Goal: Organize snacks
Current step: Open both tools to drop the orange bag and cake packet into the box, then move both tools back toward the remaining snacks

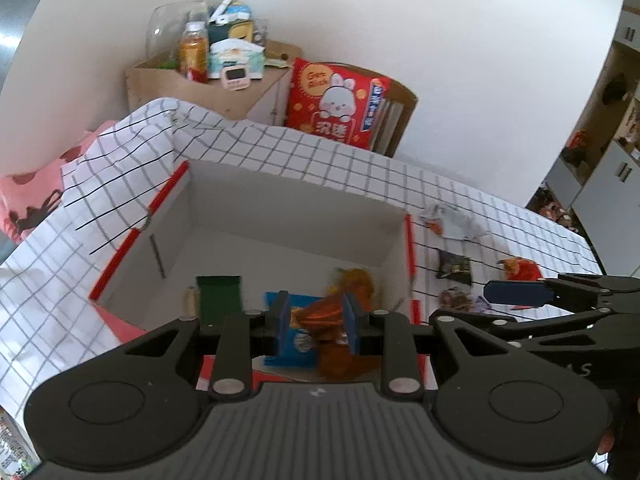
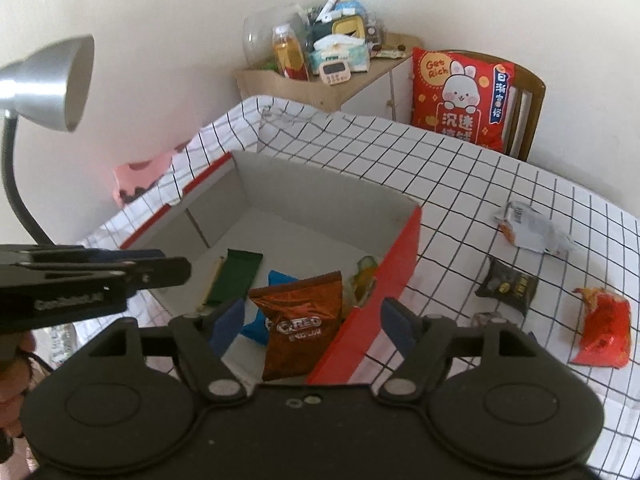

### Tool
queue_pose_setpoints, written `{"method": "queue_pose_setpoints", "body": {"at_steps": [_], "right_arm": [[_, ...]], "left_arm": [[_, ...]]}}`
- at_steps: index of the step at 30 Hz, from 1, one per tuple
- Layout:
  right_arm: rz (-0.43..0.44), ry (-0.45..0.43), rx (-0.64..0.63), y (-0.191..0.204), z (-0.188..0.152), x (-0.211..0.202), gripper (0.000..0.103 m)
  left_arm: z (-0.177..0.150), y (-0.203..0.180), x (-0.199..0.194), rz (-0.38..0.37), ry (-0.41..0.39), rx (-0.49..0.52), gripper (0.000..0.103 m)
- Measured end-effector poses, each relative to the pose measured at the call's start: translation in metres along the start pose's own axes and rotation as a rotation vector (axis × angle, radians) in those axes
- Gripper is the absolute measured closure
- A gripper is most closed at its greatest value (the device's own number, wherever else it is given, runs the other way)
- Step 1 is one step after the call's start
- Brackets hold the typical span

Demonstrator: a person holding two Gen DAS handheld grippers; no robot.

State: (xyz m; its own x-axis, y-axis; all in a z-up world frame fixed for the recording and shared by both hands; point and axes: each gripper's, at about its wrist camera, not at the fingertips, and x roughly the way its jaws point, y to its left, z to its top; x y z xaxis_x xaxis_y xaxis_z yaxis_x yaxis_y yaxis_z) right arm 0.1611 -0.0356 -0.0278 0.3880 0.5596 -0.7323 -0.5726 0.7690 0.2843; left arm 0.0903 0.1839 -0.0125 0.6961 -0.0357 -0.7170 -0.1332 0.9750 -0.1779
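Between the right gripper (image 2: 313, 320) fingers there's just air: jaws spread wide, holding nothing. The brown Oreo packet (image 2: 300, 328) showing in that gap sits lower down, inside the box (image 2: 320, 184), propped up against its red side wall. The left gripper (image 1: 316, 316) is only cracked open a little and also looks empty; the packet seen through its gap is lying in the box, not pinched.

Also in the box: a green packet (image 2: 238, 276) at about 11 o'clock from the Oreo one and a blue packet (image 2: 280, 278) tucked half under it.

Still out on the checked tablecloth (image 2: 460, 168), from the right gripper: a black packet (image 2: 506, 286) at roughly 2 o'clock, a red packet (image 2: 604, 326) at 3 o'clock, and a silver packet (image 2: 528, 228) further off around 1 o'clock. So I'd say about half done, with at least 3 snacks left.

What could go sideways, imo:
- swinging over toward 3 o'clock could clip the red wall and shove the box
- the 2 grippers are close together, so they could easily bump
- crinkly foil packets lying flat may slide away instead of getting pinched
- the standing Oreo packet could flop or get knocked by the next drop
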Motion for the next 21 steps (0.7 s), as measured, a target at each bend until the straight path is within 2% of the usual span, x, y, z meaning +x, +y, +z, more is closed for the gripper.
{"method": "queue_pose_setpoints", "body": {"at_steps": [9,10,11,13,19,21], "right_arm": [[0.007,-0.084,0.039,-0.026,-0.015,-0.055,0.023],[0.002,-0.090,0.041,-0.029,-0.017,-0.060,0.022],[-0.003,-0.098,0.044,-0.033,-0.020,-0.066,0.022],[-0.015,-0.111,0.048,-0.040,-0.025,-0.076,0.021],[-0.043,-0.132,0.085,-0.070,-0.043,-0.103,0.020],[-0.053,-0.136,0.097,-0.080,-0.048,-0.110,0.017]], "left_arm": [[-0.006,-0.049,-0.011,-0.064,-0.029,0.048,0.073],[-0.007,-0.055,-0.012,-0.072,-0.031,0.054,0.068],[-0.008,-0.062,-0.013,-0.081,-0.036,0.056,0.057],[-0.010,-0.072,-0.014,-0.091,-0.049,0.057,0.044],[-0.017,-0.105,-0.012,-0.122,-0.047,0.077,0.043],[-0.019,-0.114,-0.011,-0.129,-0.049,0.085,0.040]]}}
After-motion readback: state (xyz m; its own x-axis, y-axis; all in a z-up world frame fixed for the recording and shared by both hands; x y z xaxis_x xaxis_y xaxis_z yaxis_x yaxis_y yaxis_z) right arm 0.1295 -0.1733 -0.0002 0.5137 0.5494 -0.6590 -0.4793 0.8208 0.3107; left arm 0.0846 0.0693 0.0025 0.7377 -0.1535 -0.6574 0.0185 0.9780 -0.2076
